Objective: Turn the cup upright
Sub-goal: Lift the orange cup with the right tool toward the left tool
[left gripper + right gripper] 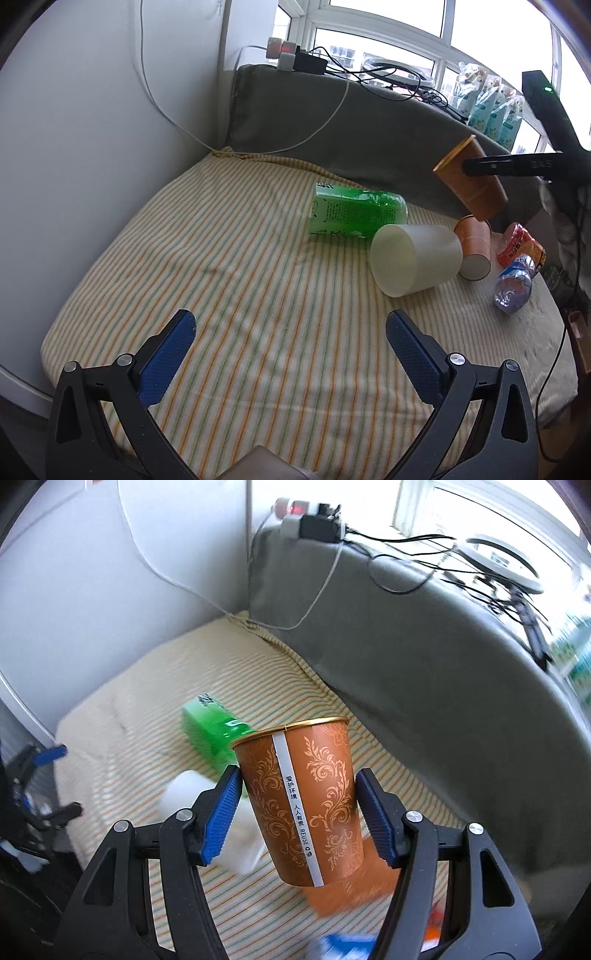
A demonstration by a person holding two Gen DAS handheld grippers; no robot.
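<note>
A striped cushion (pixel 229 295) fills most of what I see, lying against a white wall (pixel 74 147) on its left and a grey backrest (pixel 332 122) behind it. A white cable (pixel 332 118) trails down over the backrest to the cushion's far corner, and a power strip (pixel 284 50) with plugs sits on top by the window.

Lying on the cushion is a green bottle (pixel 354 214) on its side. Just in front of it a white plastic cup (pixel 415 258) lies tipped over with its mouth facing me, and beside that a second orange cup (pixel 474 247) lies on its side, touching the white one. Further right are a small clear bottle (pixel 511 286) with a blue label and a red-orange packet (pixel 521 245).

The orange paper cup (pixel 303 805) I am working on is lifted off the cushion, above the other cups, tilted with its gold rim toward the top and leaning left. My right gripper (pixel 297 819) has its blue fingers (pixel 221 816) pressed on the cup's two sides, clamped on its wall.

My left gripper (pixel 291 354) hovers low over the near part of the cushion, its fingers (pixel 168 358) spread wide apart, with nothing between them.
</note>
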